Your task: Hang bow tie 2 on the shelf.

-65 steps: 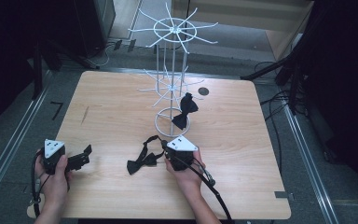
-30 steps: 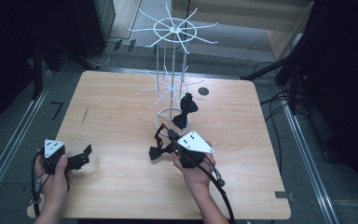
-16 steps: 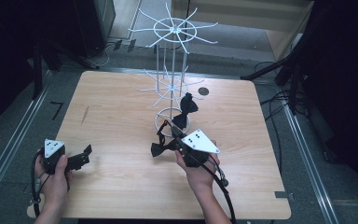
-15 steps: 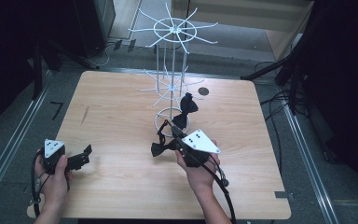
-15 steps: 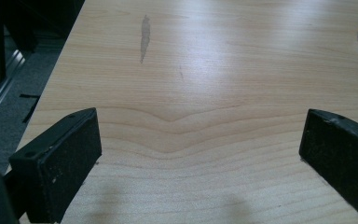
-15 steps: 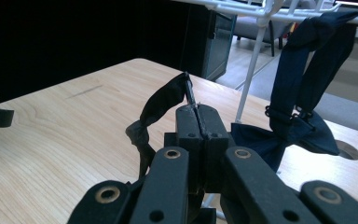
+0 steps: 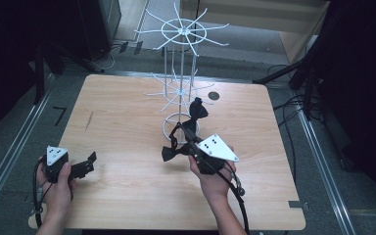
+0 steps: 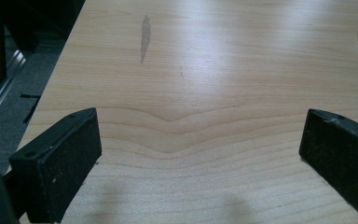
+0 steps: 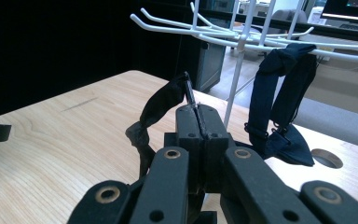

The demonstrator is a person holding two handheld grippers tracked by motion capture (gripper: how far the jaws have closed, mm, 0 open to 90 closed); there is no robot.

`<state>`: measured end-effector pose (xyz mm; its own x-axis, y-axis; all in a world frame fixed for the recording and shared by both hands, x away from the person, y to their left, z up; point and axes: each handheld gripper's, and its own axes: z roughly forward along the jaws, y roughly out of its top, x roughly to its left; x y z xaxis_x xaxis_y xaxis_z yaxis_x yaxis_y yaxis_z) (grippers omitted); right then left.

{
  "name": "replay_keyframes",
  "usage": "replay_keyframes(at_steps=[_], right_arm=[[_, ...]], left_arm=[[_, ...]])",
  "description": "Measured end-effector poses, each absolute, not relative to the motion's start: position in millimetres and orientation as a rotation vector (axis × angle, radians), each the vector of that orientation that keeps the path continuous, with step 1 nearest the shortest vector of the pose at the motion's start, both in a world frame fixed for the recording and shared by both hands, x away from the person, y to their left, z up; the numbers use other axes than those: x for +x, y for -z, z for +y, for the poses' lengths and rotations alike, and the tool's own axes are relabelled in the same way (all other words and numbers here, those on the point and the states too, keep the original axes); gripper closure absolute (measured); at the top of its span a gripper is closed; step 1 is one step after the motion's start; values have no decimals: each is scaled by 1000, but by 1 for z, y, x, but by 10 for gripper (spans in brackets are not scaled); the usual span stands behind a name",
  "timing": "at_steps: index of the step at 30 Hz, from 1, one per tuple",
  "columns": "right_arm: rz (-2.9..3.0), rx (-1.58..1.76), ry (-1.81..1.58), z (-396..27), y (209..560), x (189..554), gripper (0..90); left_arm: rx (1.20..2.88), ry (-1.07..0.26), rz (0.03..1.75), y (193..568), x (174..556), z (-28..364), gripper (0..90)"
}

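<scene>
Right gripper [image 7: 192, 146] at centre frame of the high view, jaws clamped on the strap of a bow tie [image 7: 171, 151], lifted clear of the bench [image 7: 127, 112] so the strap loop can likely go over a hook. Rack [image 7: 181, 93] just beyond, upper centre, already carrying a second tie [image 7: 196, 110] on a lower arm. Left gripper [image 7: 87, 164] parked lower left, jaws wide, nothing between. No containers here.
</scene>
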<state>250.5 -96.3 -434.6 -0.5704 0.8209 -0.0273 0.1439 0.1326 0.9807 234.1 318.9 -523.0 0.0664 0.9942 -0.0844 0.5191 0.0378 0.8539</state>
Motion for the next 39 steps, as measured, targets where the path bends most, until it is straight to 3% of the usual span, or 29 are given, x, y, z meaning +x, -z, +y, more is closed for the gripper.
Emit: replay_keyframes(at_steps=[39], right_arm=[[1748,925,-1512,-112,411,246,900]], left_arm=[[1583,-787,1556,523,234,319,0]])
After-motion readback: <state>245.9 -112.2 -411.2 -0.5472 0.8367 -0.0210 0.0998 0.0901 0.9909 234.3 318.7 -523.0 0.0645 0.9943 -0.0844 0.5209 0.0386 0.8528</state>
